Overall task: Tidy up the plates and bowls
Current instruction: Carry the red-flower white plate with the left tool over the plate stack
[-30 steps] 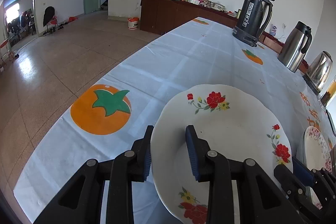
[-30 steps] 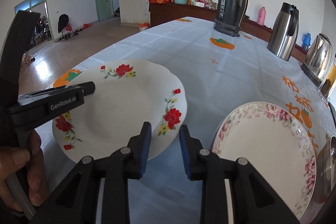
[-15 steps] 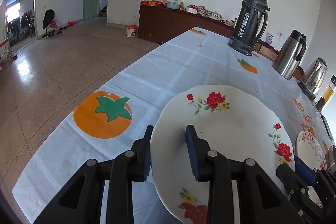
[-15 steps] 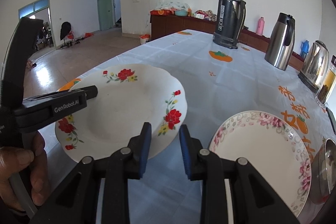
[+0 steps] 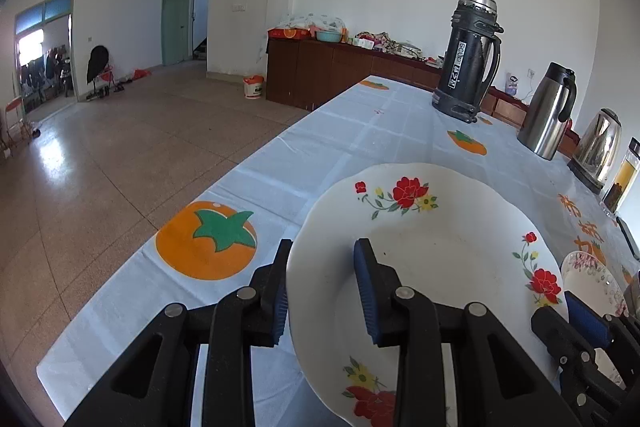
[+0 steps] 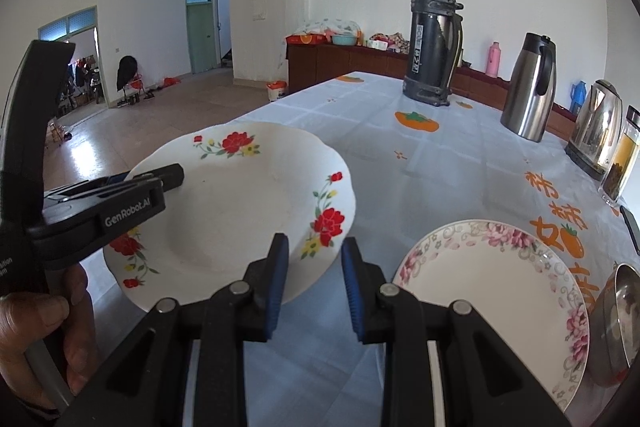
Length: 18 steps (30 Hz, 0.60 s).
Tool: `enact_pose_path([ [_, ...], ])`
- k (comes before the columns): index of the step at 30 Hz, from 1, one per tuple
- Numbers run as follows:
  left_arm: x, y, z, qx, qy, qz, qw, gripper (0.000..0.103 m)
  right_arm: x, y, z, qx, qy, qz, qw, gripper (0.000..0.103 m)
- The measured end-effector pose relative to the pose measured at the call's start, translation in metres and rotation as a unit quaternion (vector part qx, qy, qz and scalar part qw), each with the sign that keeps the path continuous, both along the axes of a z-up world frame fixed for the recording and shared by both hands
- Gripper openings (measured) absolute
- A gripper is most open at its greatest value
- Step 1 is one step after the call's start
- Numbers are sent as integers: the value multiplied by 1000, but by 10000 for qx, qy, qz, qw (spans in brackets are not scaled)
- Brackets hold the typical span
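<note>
My left gripper [image 5: 322, 281] is shut on the rim of a white plate with red flowers [image 5: 432, 251] and holds it lifted above the table. In the right wrist view the same plate [image 6: 240, 211] hangs left of centre with the left gripper [image 6: 160, 179] clamped on its left edge. My right gripper [image 6: 314, 269] is open and empty, its left pad beside the plate's near rim. A pink-flowered plate [image 6: 492, 295] lies on the tablecloth to the right, with a steel bowl [image 6: 618, 323] at the right edge.
A black thermos [image 6: 434, 39], a steel jug [image 6: 530, 87], a kettle [image 6: 596, 131] and a glass jar [image 6: 622, 163] stand along the far right of the table [image 6: 440, 167]. The table's left edge [image 5: 224, 183] drops to the floor.
Both grippers and the red-flowered plate have risen and tilted up. The left grip on the plate is unchanged and the right gripper stays open.
</note>
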<state>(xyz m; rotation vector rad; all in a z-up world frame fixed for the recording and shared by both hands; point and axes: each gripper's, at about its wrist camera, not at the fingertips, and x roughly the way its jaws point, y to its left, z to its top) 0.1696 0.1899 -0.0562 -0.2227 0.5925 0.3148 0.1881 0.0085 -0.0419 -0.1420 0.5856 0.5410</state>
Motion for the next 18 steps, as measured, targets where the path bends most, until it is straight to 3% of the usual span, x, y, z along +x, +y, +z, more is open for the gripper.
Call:
enact_pose_path([
  [18,-7,-11,6,368,-243,-3,9990,33,-9,-5,4,133,-229,-125,9996,27],
])
